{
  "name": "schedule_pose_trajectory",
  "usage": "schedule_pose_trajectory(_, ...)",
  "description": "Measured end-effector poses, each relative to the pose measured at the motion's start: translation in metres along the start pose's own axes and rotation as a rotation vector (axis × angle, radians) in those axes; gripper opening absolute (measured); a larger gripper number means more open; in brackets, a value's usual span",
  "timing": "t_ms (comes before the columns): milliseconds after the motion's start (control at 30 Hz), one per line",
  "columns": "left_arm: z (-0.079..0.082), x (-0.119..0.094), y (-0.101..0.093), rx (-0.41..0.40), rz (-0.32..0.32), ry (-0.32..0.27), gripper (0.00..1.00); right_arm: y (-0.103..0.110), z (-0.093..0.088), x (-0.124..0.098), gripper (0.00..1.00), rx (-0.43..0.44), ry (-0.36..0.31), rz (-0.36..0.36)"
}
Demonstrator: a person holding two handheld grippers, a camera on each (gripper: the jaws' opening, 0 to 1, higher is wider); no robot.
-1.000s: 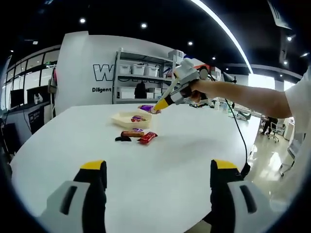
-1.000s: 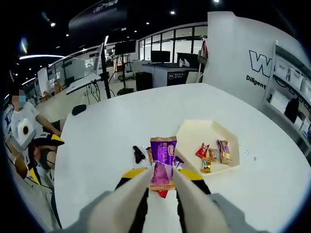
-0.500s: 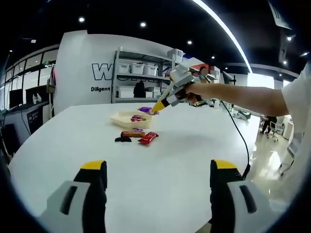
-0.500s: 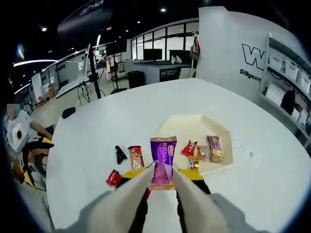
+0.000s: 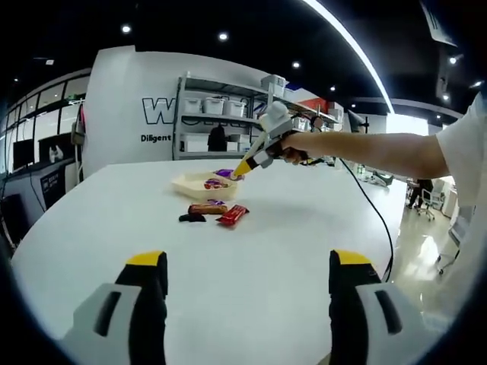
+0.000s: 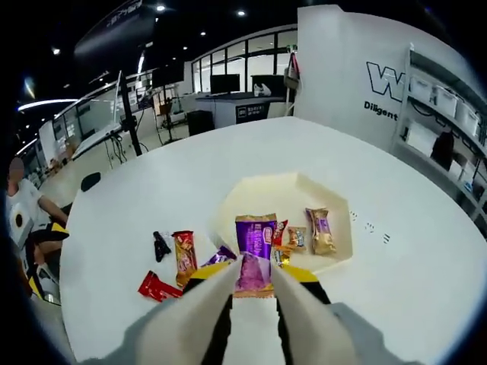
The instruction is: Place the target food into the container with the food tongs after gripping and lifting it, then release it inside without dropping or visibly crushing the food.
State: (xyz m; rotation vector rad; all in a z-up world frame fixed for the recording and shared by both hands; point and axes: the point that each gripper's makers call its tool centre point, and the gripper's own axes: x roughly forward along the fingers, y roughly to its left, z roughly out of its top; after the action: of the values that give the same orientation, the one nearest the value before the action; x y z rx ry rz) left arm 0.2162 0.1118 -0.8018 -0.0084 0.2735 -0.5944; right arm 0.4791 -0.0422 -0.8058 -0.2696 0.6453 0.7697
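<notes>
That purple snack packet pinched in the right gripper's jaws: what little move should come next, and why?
Probably carry the purple snack packet a little further forward and lower it over the cream square tray before opening. The right gripper holds it clear of the white table, near the tray's front edge, where wrapped snacks already lie.

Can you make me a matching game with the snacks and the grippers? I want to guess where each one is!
Things:
1. purple snack packet
2. red snack packet
3. cream tray
4. left gripper

Places or states:
A. lying on the white table, outside the tray
B. open, holding nothing
C. pinched in the right gripper
D. on the table with a few wrapped snacks inside

Pairs: 1-C, 2-A, 3-D, 4-B
</notes>
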Motion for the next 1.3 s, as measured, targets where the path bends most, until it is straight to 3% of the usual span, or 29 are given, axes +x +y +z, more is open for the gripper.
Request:
schedule_pose_trajectory(433, 0.001, 0.006, 0.004, 0.01, 0.009, 0.009, 0.87, -0.012, -0.005, 0.015, 0.15, 0.032, 0.002, -0.034)
schedule_pose_trajectory(833, 0.002, 0.011, 0.014, 0.02, 0.046, 0.01, 0.96, -0.021, -0.003, 0.029, 0.16, 0.03, 0.009, -0.04)
schedule_pose_trajectory(1300, 0.002, 0.011, 0.015, 0.023, 0.045, 0.02, 0.94, -0.027, -0.006, 0.035, 0.15, 0.039, 0.017, -0.056)
